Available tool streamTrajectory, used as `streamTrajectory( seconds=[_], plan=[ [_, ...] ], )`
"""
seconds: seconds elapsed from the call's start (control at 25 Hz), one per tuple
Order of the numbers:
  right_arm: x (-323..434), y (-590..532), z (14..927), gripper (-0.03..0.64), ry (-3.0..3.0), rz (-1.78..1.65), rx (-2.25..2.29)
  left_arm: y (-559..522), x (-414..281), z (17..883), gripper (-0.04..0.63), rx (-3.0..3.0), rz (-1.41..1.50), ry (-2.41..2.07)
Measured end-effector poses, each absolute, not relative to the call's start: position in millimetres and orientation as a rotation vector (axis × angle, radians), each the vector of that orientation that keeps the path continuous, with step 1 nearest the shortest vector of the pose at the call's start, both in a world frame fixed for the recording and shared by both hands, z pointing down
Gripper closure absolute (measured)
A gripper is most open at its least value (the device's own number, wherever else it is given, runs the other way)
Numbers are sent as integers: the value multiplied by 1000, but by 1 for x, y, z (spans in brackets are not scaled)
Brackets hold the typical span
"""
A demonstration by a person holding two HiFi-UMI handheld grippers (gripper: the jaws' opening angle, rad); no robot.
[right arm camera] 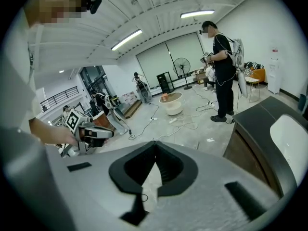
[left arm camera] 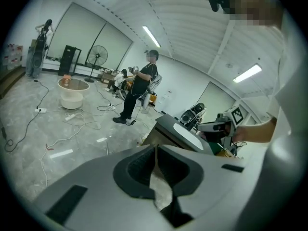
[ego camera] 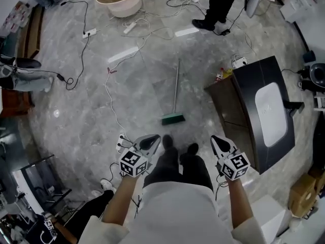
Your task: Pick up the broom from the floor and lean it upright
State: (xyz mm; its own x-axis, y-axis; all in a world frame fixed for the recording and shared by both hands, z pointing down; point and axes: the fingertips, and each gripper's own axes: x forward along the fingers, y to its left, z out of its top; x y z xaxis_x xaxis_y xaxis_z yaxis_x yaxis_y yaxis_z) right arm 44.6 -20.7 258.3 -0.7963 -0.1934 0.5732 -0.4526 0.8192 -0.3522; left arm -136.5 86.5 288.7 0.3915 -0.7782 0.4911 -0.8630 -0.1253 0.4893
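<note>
No legible text, labels or numbers anywhere.

**Broom flat on the floor, ahead of both grippers**

The left gripper point(ego camera: 151, 140) and right gripper point(ego camera: 218, 141) are held low on either side of the person's dark shoes point(ego camera: 167, 141). Their jaws are together with nothing in them, pointing out over the grey marble floor point(ego camera: 142, 80). Ahead of the jaws and between the two lies the broom point(ego camera: 175, 98), with its green head point(ego camera: 173, 119) nearest them and its thin handle running away. Just outside the right jaws stands a dark cabinet point(ego camera: 244, 85) with a white panel on top. Far beyond the jaws, white cables and a power strip point(ego camera: 89, 33) trail towards a cream basin point(ego camera: 122, 4) and a standing person point(ego camera: 219, 4) in black.
</note>
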Motion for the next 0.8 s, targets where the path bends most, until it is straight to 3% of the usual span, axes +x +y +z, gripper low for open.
streamTrajectory(
  seconds=[0.44, 0.8],
  plan=[
    [36, -98, 377, 615, -2413, 641, 392, -8, -127, 405, 578, 1915, 184, -1421],
    [35, -163, 521, 615, -2385, 633, 287, -89, -131, 563, 578, 1870, 254, -1492]
  ],
)
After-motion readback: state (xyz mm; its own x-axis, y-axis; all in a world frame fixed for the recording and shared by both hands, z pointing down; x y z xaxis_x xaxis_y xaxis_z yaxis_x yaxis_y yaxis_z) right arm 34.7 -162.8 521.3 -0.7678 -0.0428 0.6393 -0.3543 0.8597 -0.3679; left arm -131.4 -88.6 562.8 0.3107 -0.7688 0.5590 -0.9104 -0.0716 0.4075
